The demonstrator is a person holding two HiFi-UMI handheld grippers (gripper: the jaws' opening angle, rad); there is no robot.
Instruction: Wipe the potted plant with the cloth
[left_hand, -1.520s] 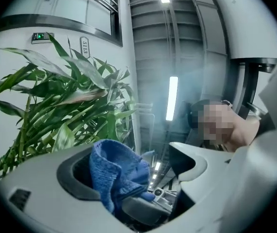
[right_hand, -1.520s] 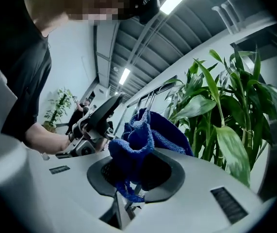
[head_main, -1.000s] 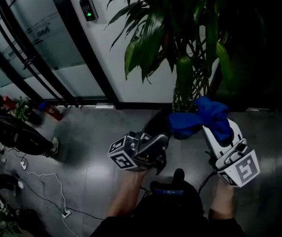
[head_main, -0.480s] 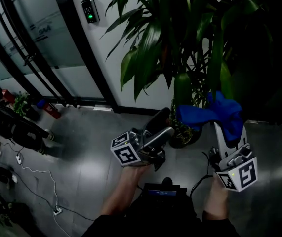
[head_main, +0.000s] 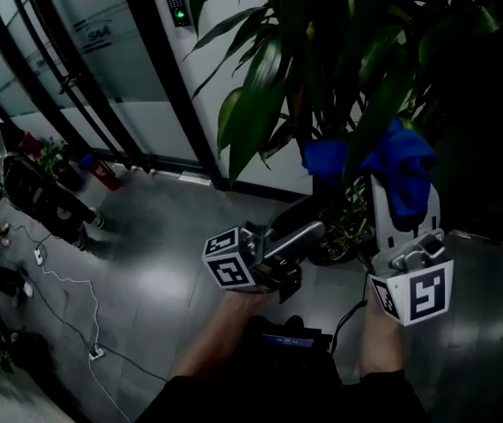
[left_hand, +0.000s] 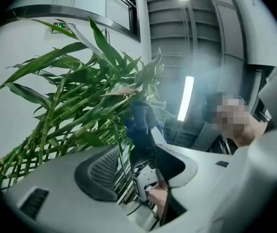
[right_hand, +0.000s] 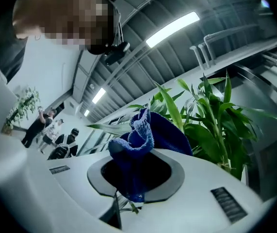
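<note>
Cloth [right_hand: 145, 135], clamped tight in my right claw [right_hand: 136, 171], has risen into the leaves of the potted plant [head_main: 269, 86], ready to wipe. My left claw [left_hand: 128, 171], half open, is closing around one thin leaf [left_hand: 118, 147] low on that plant.

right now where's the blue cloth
In the head view the blue cloth sits right of centre, clamped in the right gripper and held up among the lower leaves of the potted plant.
</note>
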